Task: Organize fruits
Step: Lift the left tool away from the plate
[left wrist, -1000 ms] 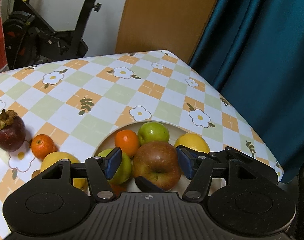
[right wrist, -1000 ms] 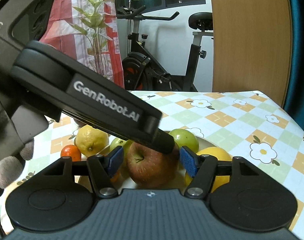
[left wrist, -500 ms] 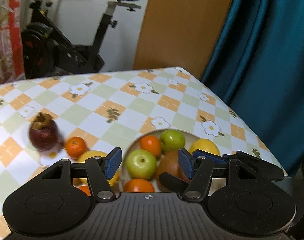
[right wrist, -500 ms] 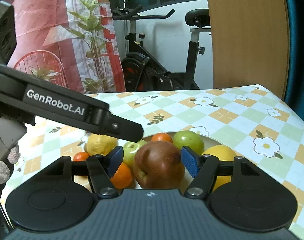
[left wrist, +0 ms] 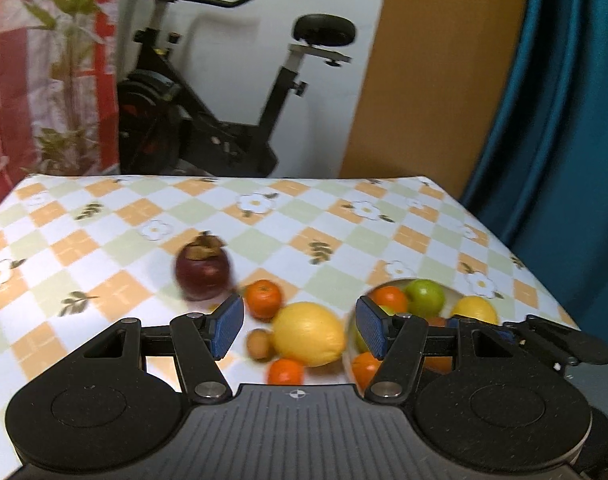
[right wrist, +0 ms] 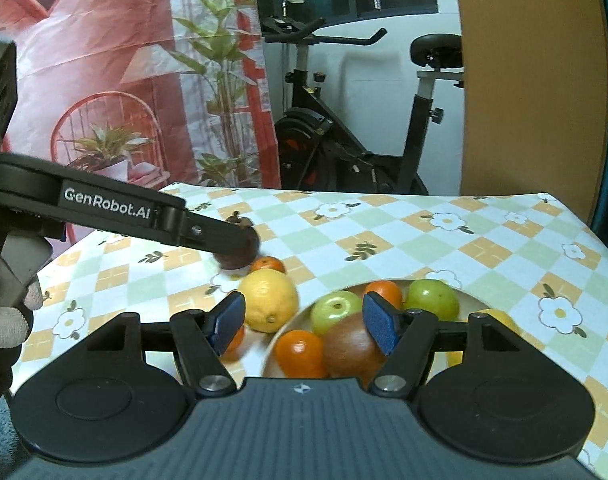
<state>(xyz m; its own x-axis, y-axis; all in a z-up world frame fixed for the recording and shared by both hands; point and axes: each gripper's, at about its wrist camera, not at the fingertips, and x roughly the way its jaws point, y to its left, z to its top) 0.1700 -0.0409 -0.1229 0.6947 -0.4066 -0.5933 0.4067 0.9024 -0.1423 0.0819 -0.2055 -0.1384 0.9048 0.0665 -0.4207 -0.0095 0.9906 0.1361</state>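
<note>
The table (left wrist: 104, 216), covered in an orange, green and white checked cloth with daisies, fills my view. A second ago my left gripper (left wrist: 300, 326) hung over the white round bowl (right wrist: 270, 354) with the big reddish-brown apple (right wrist: 348, 346) framed between its blue pads; now it has swung left, and the bowl sits at the right edge of its view.

Between its half-spread, empty jaws I now see the loose fruit on the cloth: a large yellow lemon (left wrist: 308, 334), a dark purple mangosteen (left wrist: 202, 270) beyond it, two small orange tangerines (left wrist: 264, 298) and a small brown fruit (left wrist: 259, 344).

My right gripper (right wrist: 304, 322) hovers near the bowl, jaws apart and empty; the apple lies in the bowl behind its right pad.

I judge the apple is delivered, and the loose fruit comes next.
</note>
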